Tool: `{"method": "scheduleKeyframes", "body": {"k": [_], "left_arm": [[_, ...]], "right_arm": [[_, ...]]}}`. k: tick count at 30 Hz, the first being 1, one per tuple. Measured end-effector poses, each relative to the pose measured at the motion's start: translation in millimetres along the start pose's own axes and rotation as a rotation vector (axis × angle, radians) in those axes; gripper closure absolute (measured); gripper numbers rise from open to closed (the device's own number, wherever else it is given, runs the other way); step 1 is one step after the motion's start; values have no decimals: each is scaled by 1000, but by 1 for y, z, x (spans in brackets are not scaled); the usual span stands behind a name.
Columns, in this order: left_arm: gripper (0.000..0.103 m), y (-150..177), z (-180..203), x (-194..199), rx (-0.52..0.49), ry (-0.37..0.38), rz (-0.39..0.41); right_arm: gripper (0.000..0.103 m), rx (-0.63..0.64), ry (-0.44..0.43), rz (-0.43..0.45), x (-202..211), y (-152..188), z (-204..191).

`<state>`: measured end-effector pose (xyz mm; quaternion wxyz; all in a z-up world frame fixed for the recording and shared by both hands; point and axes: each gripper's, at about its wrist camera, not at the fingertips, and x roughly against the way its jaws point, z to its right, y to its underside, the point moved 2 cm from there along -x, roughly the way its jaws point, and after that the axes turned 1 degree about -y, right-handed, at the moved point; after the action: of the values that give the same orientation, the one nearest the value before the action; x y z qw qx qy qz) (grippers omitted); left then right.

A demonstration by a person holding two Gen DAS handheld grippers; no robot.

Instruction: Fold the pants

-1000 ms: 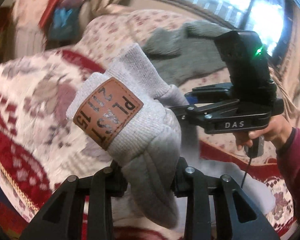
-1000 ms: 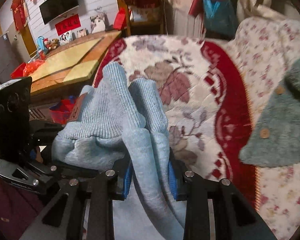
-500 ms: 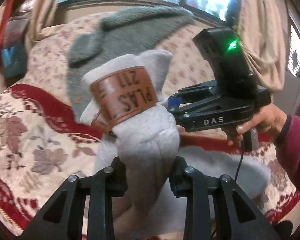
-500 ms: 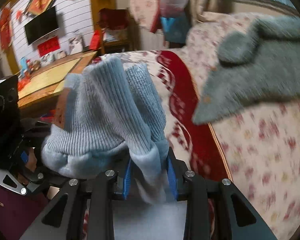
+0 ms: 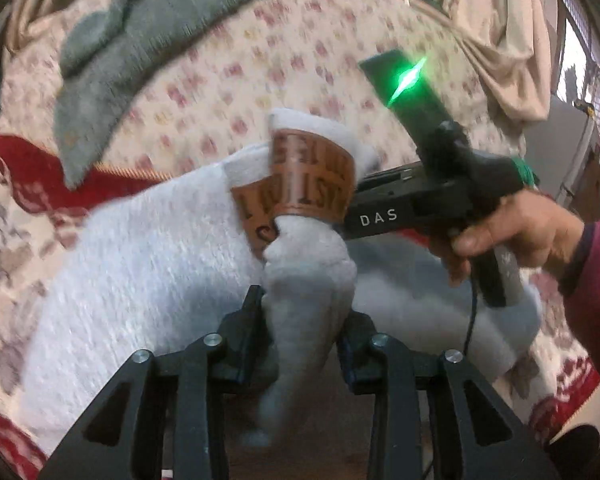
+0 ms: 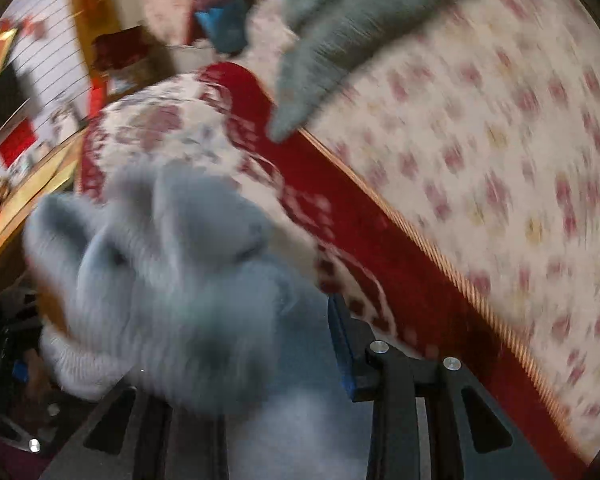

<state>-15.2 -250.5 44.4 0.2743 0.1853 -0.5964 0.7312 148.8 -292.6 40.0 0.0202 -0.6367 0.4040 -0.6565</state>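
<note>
Here both grippers carry the waistband end of the pants point(image 5: 148, 264), a pale grey knit garment, across a sofa-like seat covered with a floral throw point(image 5: 236, 80). Compared with the frames of a second ago, the view has swung from the red-bordered cover point(image 6: 380, 264) toward the small-flowered backrest, and the leather patch point(image 5: 300, 184) on the waistband now curls over rather than facing the camera. More of the garment lies spread on the seat below, so the folded-over end appears close to being laid down on the lower part.

The left gripper point(image 5: 304, 320) is narrow and clamped on a bunched fold of the waistband, cloth filling the gap between its pads. The right gripper point(image 6: 260, 344) has just been opening: its blue-padded right finger point(image 6: 342, 344) stands clear of the fabric, while the cloth sits heaped between the jaws and hides the other finger. Whether any grip remains there cannot be told; it reads as a release under way.

Count: one pair of pants; two grippers, the right one point(image 5: 384, 216) also visible from the left wrist, held by a hand point(image 5: 512, 228) in a dark red sleeve; one leather patch; one grey-green garment point(image 5: 112, 52) lying apart on the backrest.
</note>
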Motion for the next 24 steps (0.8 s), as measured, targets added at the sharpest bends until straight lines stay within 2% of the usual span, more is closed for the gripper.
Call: {"method": "scheduleKeyframes", "body": {"k": [1, 2, 3, 4, 6, 9, 12, 14, 16, 17, 19, 21, 23, 24], "left_arm": [[64, 4, 2, -1, -10, 9, -15], [61, 8, 4, -1, -30, 17, -28], [50, 11, 8, 3, -54, 39, -34], [29, 13, 9, 8, -65, 66, -33], [14, 17, 6, 25, -66, 133, -38], [13, 16, -2, 50, -75, 164, -34], [11, 9, -15, 76, -88, 142, 9], [9, 0, -27, 86, -90, 97, 27], [9, -9, -38, 88, -91, 58, 53], [9, -12, -46, 89, -93, 10, 71], [9, -16, -59, 84, -71, -42, 63], [9, -19, -72, 77, -43, -79, 55], [9, -18, -87, 67, -20, -135, 40], [9, -17, -93, 61, -10, -146, 21]], "right_arm": [[43, -26, 24, -40, -6, 9, 7], [42, -42, 78, -72, -8, 21, 13], [42, -42, 117, -75, -5, 27, 16], [42, -50, 153, -69, 3, 34, 19], [42, -116, 218, -87, 17, 43, 27], [42, -234, 324, -99, 48, 59, 39], [42, -309, 367, -1, 88, 65, 38], [41, -358, 356, 89, 114, 62, 29], [41, -358, 299, 186, 134, 49, 6], [39, -350, 224, 251, 142, 40, -11], [36, -352, 83, 301, 134, 22, -35], [36, -344, 2, 277, 116, 8, -55], [36, -323, 16, 240, 92, -5, -69], [36, -298, 57, 215, 78, -8, -74]]}}
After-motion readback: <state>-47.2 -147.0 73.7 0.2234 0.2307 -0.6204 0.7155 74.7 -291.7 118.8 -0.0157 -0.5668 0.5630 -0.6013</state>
